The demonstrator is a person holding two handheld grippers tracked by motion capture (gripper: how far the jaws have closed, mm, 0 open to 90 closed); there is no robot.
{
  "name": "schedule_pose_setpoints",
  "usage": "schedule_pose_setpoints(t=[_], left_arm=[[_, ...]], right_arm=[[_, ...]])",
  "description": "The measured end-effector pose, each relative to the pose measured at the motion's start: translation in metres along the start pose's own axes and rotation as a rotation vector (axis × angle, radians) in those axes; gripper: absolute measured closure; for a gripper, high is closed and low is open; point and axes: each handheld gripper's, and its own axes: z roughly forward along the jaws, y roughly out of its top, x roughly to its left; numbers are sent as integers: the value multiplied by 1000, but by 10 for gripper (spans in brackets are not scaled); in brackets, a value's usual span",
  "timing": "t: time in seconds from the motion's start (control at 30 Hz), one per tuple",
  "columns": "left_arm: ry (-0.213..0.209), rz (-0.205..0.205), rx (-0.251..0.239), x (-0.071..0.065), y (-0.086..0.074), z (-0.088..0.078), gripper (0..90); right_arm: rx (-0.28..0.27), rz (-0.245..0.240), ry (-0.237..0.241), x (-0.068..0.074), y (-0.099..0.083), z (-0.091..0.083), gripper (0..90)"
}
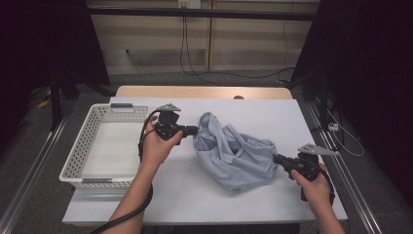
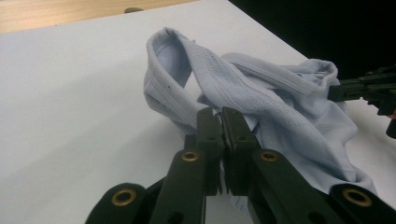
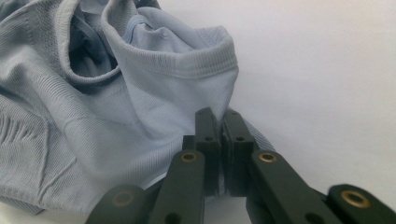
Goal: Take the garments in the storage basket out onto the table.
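While the basket (image 1: 87, 141) sits left of the shirt (image 1: 234, 156), our left gripper (image 1: 195, 130) and right gripper (image 1: 276, 158) pinch its opposite edges.

Soft ribbed knit cloth garment (image 1: 234, 158), matt black tongs (image 2: 221, 122), perforated white plastic basket (image 1: 80, 156).
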Motion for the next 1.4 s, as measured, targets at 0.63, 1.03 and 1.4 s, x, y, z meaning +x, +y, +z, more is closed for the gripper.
schedule_pose_setpoints(t=[0.63,1.03,1.4], left_arm=[[-21,-1,25,-1,-4,7,868],[-9,-4,49,1,-8,10,866],[-11,-20,46,2,-10,10,859]], right_arm=[[-53,-72,-113,23,33,13,410],[-24,-123,-35,61,69,58,399],[52,-109,52,64,66,75,853]])
